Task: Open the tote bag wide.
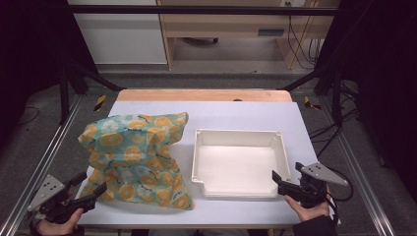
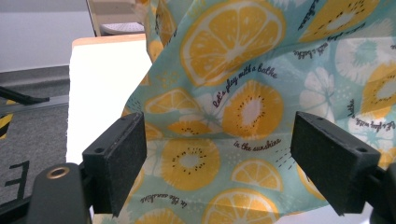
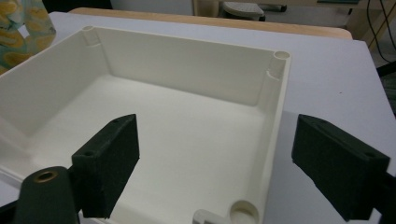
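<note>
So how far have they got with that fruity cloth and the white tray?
Nothing looks done: the cloth lies crumpled left of the empty tray. Both claws are open, the left claw just short of the cloth, the right claw by the tray's corner. Grasping is still left.

Surface (image 1: 236, 115): pale lilac-white sheet over a wooden top; a strip of bare wood shows along the far edge.
Cloth (image 1: 135, 157): left half of the surface, teal with orange citrus slices and script lettering, bunched up and partly raised, lower hem near the front edge.
Tray (image 1: 282, 147): right of centre, white plastic, rectangular, upright, empty, just beside the cloth without touching it.
</note>
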Action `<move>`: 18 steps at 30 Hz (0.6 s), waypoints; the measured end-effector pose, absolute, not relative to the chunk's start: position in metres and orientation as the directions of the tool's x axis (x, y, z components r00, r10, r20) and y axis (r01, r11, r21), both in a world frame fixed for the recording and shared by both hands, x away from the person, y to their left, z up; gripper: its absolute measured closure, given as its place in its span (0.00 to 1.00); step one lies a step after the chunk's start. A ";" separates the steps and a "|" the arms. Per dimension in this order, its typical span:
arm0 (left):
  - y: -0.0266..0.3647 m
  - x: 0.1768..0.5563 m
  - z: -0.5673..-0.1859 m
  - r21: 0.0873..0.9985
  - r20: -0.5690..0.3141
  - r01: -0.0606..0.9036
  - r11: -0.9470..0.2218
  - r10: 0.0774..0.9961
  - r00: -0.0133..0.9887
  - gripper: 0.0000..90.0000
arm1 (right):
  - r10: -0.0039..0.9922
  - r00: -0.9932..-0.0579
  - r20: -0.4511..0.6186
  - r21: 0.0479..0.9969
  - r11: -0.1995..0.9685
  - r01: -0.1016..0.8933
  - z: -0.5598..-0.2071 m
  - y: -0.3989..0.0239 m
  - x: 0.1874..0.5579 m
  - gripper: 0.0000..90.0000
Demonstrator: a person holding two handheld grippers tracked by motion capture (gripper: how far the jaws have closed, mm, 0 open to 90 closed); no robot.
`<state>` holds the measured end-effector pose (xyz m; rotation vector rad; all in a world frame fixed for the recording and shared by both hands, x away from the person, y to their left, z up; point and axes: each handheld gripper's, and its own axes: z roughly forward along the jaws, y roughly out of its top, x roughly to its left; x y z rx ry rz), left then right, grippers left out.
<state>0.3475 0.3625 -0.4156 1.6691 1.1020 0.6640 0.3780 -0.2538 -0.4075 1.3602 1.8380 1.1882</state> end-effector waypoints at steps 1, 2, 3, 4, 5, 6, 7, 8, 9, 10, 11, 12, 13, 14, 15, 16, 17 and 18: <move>0.363 0.347 -0.415 0.930 -0.075 0.354 -0.095 0.896 0.437 0.20 | 0.939 -0.336 0.068 0.888 0.096 0.449 -0.407 -0.252 0.378 0.19; 0.363 0.347 -0.415 0.931 -0.075 0.354 -0.094 0.896 0.437 0.20 | 0.938 -0.338 0.071 0.889 0.095 0.449 -0.407 -0.251 0.378 0.20; 0.363 0.347 -0.415 0.931 -0.075 0.354 -0.094 0.896 0.437 0.20 | 0.938 -0.338 0.071 0.889 0.095 0.449 -0.407 -0.251 0.378 0.20; 0.363 0.347 -0.415 0.931 -0.082 0.354 -0.087 0.896 0.436 0.20 | 0.937 -0.341 0.071 0.888 0.096 0.449 -0.406 -0.249 0.378 0.21; 0.364 0.347 -0.415 0.932 -0.085 0.353 -0.084 0.895 0.437 0.20 | 0.935 -0.346 0.075 0.888 0.095 0.450 -0.405 -0.247 0.378 0.21; 0.364 0.348 -0.414 0.932 -0.087 0.353 -0.081 0.896 0.436 0.21 | 0.933 -0.353 0.072 0.888 0.101 0.449 -0.404 -0.243 0.378 0.21; 0.364 0.348 -0.414 0.932 -0.087 0.353 -0.081 0.896 0.436 0.21 | 0.931 -0.359 0.074 0.889 0.101 0.447 -0.404 -0.242 0.379 0.21; 0.364 0.347 -0.414 0.933 -0.089 0.351 -0.079 0.894 0.438 0.21 | 0.929 -0.362 0.080 0.889 0.098 0.447 -0.403 -0.240 0.379 0.21; 0.364 0.347 -0.414 0.933 -0.089 0.351 -0.079 0.894 0.438 0.21 | 0.929 -0.362 0.080 0.889 0.098 0.447 -0.403 -0.240 0.379 0.21; 0.364 0.347 -0.413 0.933 -0.090 0.351 -0.078 0.894 0.439 0.21 | 0.927 -0.365 0.080 0.890 0.099 0.446 -0.402 -0.239 0.380 0.21; 0.363 0.347 -0.413 0.934 -0.087 0.349 -0.081 0.894 0.440 0.21 | 0.925 -0.370 0.082 0.889 0.100 0.447 -0.401 -0.236 0.381 0.21; 0.363 0.347 -0.413 0.934 -0.087 0.348 -0.083 0.891 0.445 0.21 | 0.925 -0.371 0.079 0.889 0.103 0.446 -0.401 -0.234 0.381 0.21; 0.363 0.347 -0.413 0.934 -0.087 0.348 -0.083 0.891 0.445 0.21 | 0.925 -0.371 0.079 0.889 0.103 0.446 -0.401 -0.234 0.381 0.21; 0.362 0.348 -0.412 0.934 -0.086 0.347 -0.084 0.891 0.447 0.21 | 0.922 -0.379 0.083 0.890 0.102 0.443 -0.400 -0.231 0.381 0.21; 0.362 0.348 -0.412 0.934 -0.086 0.347 -0.084 0.891 0.447 0.21 | 0.922 -0.379 0.083 0.890 0.102 0.443 -0.400 -0.231 0.381 0.21; 0.362 0.349 -0.411 0.934 -0.087 0.346 -0.083 0.889 0.449 0.21 | 0.918 -0.388 0.081 0.892 0.108 0.439 -0.399 -0.227 0.382 0.21; 0.362 0.349 -0.410 0.935 -0.084 0.344 -0.086 0.889 0.451 0.21 | 0.917 -0.392 0.079 0.892 0.111 0.439 -0.398 -0.225 0.383 0.21; 0.361 0.348 -0.410 0.936 -0.085 0.342 -0.083 0.889 0.450 0.21 | 0.913 -0.399 0.082 0.892 0.111 0.439 -0.397 -0.222 0.383 0.21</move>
